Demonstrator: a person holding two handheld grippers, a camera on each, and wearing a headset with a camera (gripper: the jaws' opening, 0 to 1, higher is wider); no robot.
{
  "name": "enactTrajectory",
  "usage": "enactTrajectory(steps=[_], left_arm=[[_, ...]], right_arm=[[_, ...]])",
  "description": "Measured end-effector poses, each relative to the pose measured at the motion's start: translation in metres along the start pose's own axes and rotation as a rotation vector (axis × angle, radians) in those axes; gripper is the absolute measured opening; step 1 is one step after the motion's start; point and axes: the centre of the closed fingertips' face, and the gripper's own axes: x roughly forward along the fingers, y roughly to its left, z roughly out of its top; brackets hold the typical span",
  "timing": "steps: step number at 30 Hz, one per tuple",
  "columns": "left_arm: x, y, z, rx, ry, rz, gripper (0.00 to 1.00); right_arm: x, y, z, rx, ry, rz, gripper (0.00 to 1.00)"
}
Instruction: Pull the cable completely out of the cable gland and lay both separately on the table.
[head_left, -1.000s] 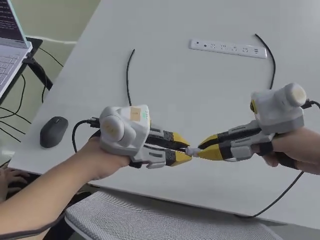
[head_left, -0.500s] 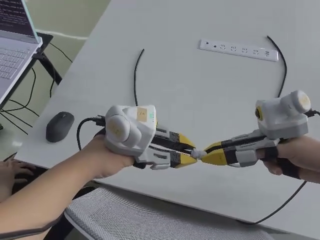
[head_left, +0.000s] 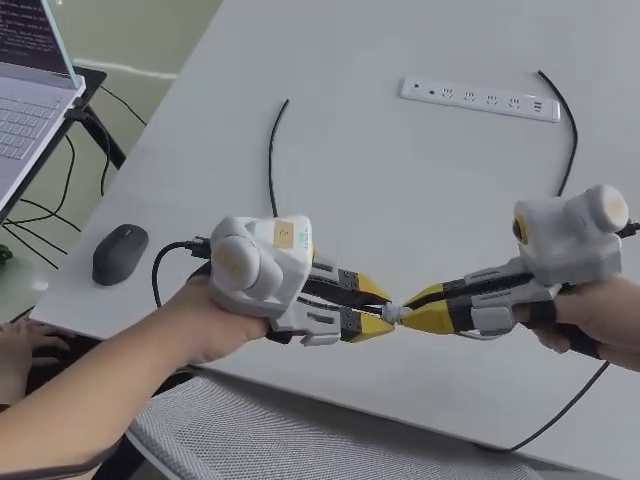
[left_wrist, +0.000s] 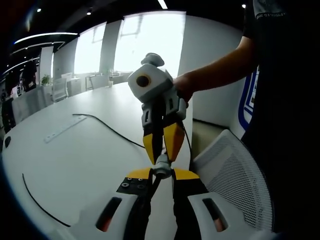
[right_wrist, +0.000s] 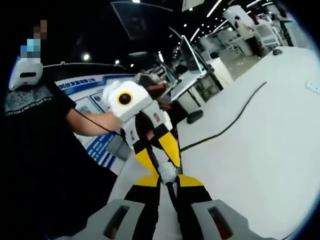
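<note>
A small white cable gland (head_left: 390, 313) hangs in the air between my two grippers, above the table's near edge. My left gripper (head_left: 383, 312) comes in from the left, and its yellow tips look shut on the cable gland (left_wrist: 161, 166). My right gripper (head_left: 404, 315) meets it tip to tip from the right. In the right gripper view a short black cable (right_wrist: 172, 192) runs from the gland (right_wrist: 166, 171) down between the right gripper's own shut jaws. A thin dark piece of the cable (left_wrist: 153, 187) also lies between the left jaws.
A white power strip (head_left: 480, 100) with its black cord (head_left: 570, 130) lies at the far side of the white table (head_left: 400, 200). A loose black wire (head_left: 271, 150), a mouse (head_left: 120, 252) and a laptop (head_left: 30, 90) are to the left. A mesh chair (head_left: 300, 440) stands below the table edge.
The headset view has shifted a little. Both grippers stay tip to tip on the gland, drifted slightly right and down; no visible gap has opened between them.
</note>
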Motion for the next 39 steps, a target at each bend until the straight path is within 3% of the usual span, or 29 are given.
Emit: enactTrajectory(steps=[6,12,20,25,27,31,33,39], left_arm=[[0.0,0.0,-0.002,-0.056,-0.007,-0.024,0.15],[0.001,-0.005,-0.004,-0.105,-0.003,-0.062,0.15],[0.001,-0.008,-0.002,-0.186,-0.018,-0.086,0.15],[-0.002,-0.005,0.0,-0.225,-0.031,-0.09,0.15],[-0.003,-0.004,0.001,-0.241,-0.035,-0.09,0.15],[0.0,-0.006,0.001,-0.251,-0.021,-0.092,0.15],[0.0,-0.005,-0.002,-0.285,-0.013,-0.097,0.15],[0.002,-0.006,-0.002,-0.268,-0.01,-0.089,0.15]], right_arm=[[0.001,0.001,-0.002,-0.146,0.034,-0.055,0.06],[0.002,0.004,-0.008,-0.323,0.101,-0.131,0.06],[0.002,0.005,-0.011,-0.627,0.224,-0.305,0.06],[0.002,0.003,-0.008,-0.74,0.238,-0.388,0.07],[0.001,0.002,-0.006,-0.78,0.237,-0.427,0.07],[0.002,0.001,-0.01,-0.82,0.265,-0.456,0.07],[0.003,0.0,-0.012,-0.821,0.268,-0.46,0.07],[0.001,-0.002,-0.012,-0.829,0.268,-0.473,0.07]])
